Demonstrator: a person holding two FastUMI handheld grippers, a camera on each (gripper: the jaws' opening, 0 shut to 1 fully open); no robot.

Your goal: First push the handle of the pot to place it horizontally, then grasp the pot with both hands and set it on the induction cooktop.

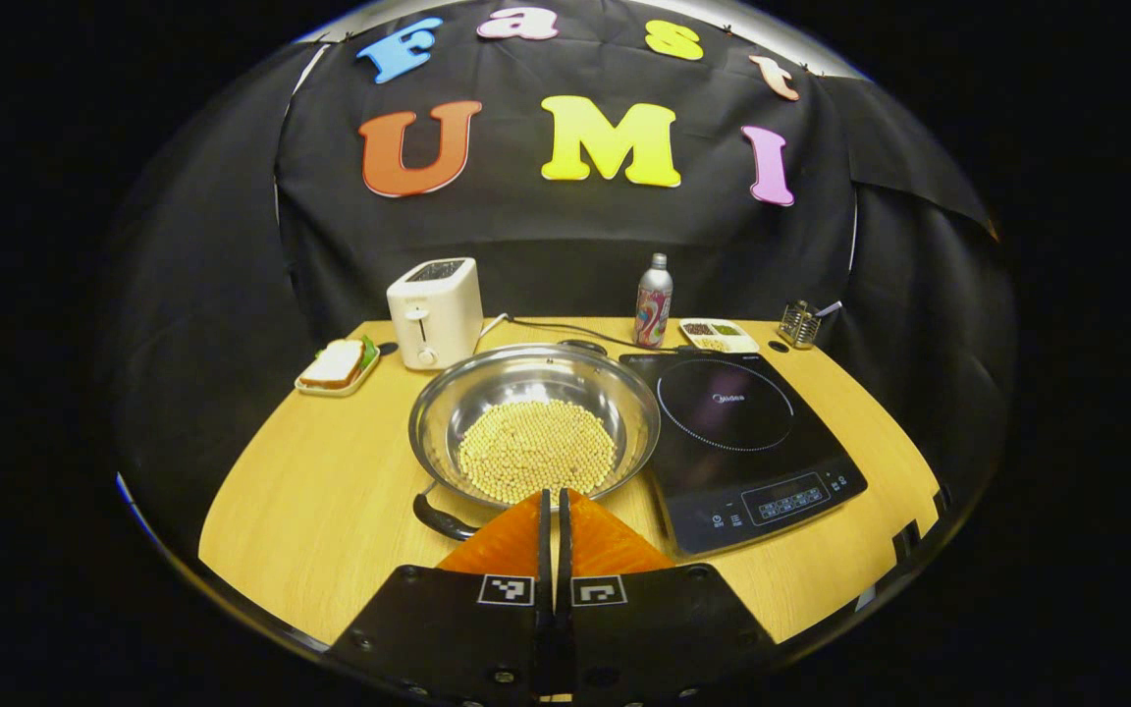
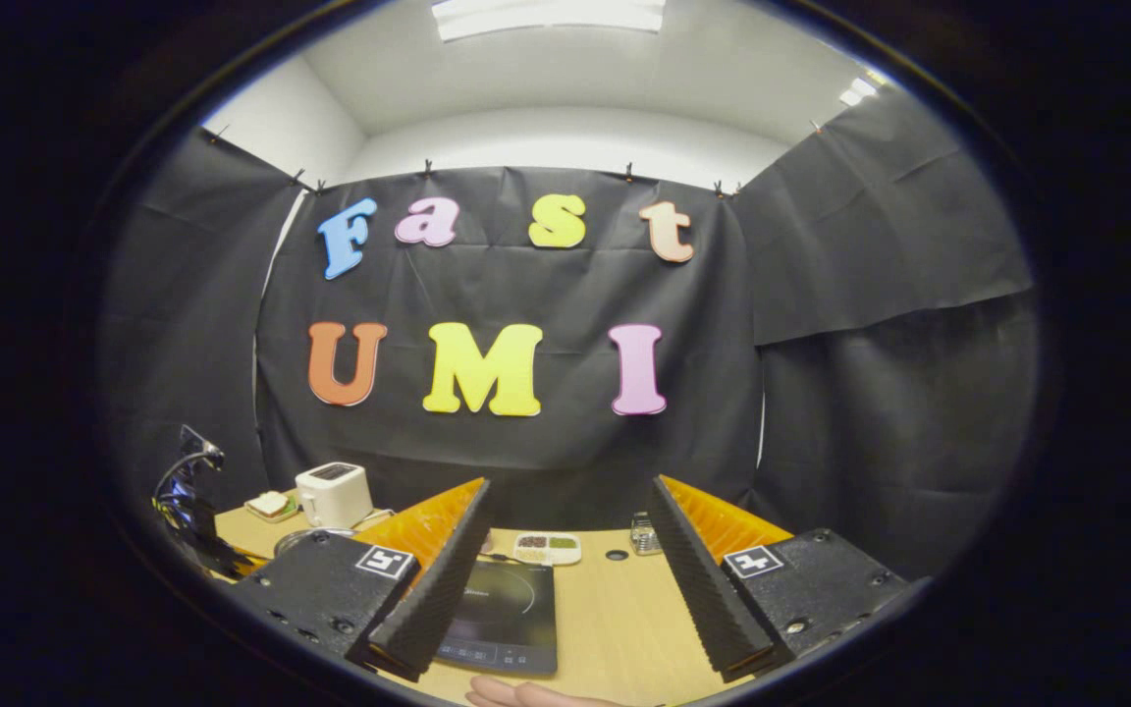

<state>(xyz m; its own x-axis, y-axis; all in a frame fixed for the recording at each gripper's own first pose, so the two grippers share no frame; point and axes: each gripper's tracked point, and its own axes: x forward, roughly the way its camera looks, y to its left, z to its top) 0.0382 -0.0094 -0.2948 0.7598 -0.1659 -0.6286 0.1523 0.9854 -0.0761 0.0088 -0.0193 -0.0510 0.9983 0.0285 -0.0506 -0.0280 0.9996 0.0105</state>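
On the wooden table (image 1: pixel 320 491), going from the left in the left gripper view, a sandwich on a small tray (image 1: pixel 337 366) sits near the back edge, and just beside it stands a white toaster (image 1: pixel 435 312). In front of the toaster rests the steel pot (image 1: pixel 534 422), its bottom covered with pale beans (image 1: pixel 537 450). Its black handle (image 1: pixel 441 516) sticks out at the near left, curving toward the table's front edge. The left gripper (image 1: pixel 555 506) hangs just at the pot's near rim, its orange fingers (image 1: pixel 511 538) pressed almost together with only a thin slit between them and nothing held. Right of the pot, nearly touching its rim, lies the black induction cooktop (image 1: pixel 747 442). Behind it stand a patterned bottle (image 1: pixel 654 301), a small divided dish (image 1: pixel 720 336) and a wire holder (image 1: pixel 800 323) near the right back corner.

In the right gripper view, the right gripper (image 2: pixel 567 570) is held higher and farther back, its fingers (image 2: pixel 443 579) spread wide apart, gripping nothing. Between them the cooktop (image 2: pixel 507 614) lies on the table. A hand (image 2: pixel 526 694) shows at the very bottom edge.
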